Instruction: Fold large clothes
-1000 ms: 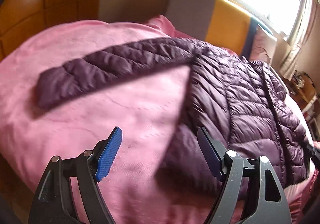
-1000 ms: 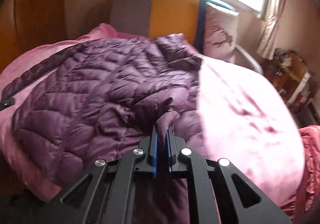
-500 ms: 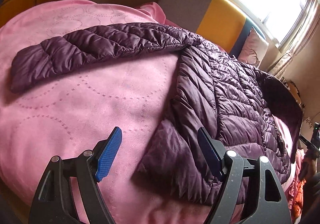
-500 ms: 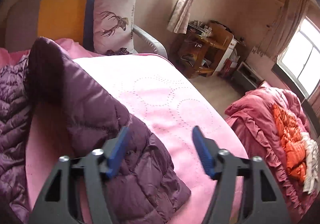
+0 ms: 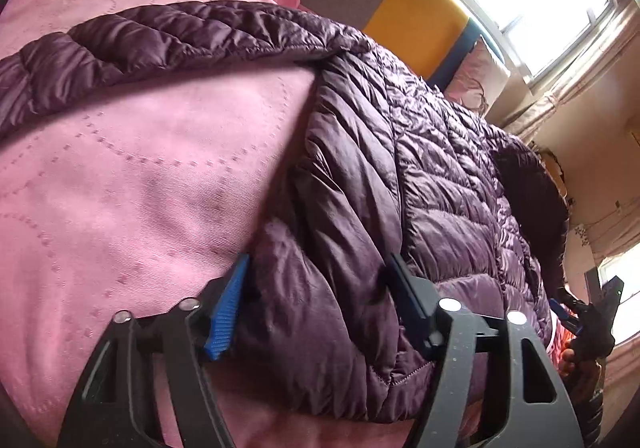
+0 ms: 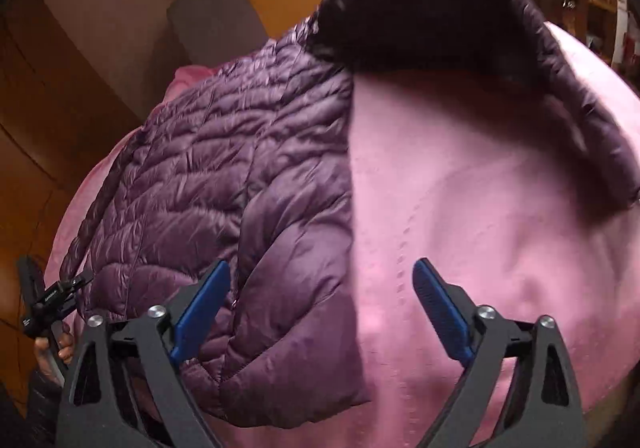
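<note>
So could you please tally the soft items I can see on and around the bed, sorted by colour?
Purple: 1, the quilted down jacket
Pink: 1, the bedspread
White with a deer print: 1, the pillow
Total: 3

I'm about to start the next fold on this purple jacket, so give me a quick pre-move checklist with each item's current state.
1. Left claw open: ok.
2. Jacket hem corner between the left claw's pads: ok.
3. Right claw open: ok.
4. Jacket side edge between the right claw's pads: ok.
5. Both sleeves spread out on the pink bedspread: ok, left sleeve, right sleeve.
6. Jacket body lying flat: ok, only puffy wrinkles.
</note>
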{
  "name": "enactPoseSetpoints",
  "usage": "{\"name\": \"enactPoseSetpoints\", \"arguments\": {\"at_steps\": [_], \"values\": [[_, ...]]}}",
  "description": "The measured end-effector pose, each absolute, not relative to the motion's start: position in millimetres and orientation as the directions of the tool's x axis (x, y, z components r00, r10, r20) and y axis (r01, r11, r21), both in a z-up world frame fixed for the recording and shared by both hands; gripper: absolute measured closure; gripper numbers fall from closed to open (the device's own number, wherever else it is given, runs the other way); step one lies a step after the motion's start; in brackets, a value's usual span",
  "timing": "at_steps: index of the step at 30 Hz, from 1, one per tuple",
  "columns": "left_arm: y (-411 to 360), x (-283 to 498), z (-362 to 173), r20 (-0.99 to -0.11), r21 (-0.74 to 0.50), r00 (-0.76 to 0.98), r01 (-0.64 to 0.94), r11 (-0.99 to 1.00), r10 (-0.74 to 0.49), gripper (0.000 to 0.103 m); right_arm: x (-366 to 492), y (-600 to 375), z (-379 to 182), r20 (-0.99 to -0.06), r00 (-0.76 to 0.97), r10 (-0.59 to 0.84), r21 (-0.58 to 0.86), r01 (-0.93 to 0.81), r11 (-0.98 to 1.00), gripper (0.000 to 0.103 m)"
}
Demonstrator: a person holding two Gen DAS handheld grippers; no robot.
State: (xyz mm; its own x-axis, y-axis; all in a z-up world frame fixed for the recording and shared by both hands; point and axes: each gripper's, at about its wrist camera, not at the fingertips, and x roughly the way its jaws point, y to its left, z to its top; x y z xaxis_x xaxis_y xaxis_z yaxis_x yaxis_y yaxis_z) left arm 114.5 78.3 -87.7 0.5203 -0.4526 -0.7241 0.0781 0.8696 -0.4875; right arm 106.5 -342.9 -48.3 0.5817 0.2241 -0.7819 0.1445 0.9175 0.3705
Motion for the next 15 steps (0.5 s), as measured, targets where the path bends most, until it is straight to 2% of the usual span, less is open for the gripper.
{"name": "enactPoseSetpoints", "arguments": {"at_steps": [1,2,3,4,7,15], "values": [[75.4,115.0,-88.9,-0.729,-0.486,0.506,0.092,0.869,-0.461,0.061,110.7,-335.0,-56.6,-0.793,0.555,0.252,0.385,0.135,0.913,0.040],[74.3,115.2,-90.6,-0.727,-0.497,0.493,0.101,0.862,-0.477,0.071,112.8,-333.0,-62.0,-0.801,0.541,0.257,0.384,0.135,0.913,0.049],[74.4,113.5,-90.6,-0.716,-0.515,0.492,0.108,0.851,-0.496,0.076,112.6,-334.0,-64.7,-0.804,0.538,0.253,0.379,0.136,0.915,0.068],[74.5,111.2,-89.3,-0.712,-0.517,0.494,0.113,0.848,-0.500,0.083,109.9,-332.3,-62.8,-0.798,0.542,0.264,0.385,0.121,0.915,0.082],[75.0,101.4,-78.8,-0.706,-0.499,0.505,0.141,0.855,-0.496,0.091,98.6,-339.8,-45.9,-0.786,0.566,0.248,0.356,0.087,0.930,0.093],[80.4,47.2,-59.3,-0.729,-0.428,0.488,0.221,0.876,-0.480,0.095,56.0,-330.9,-43.2,-0.823,0.514,0.241,0.280,-0.002,0.960,0.094]]}}
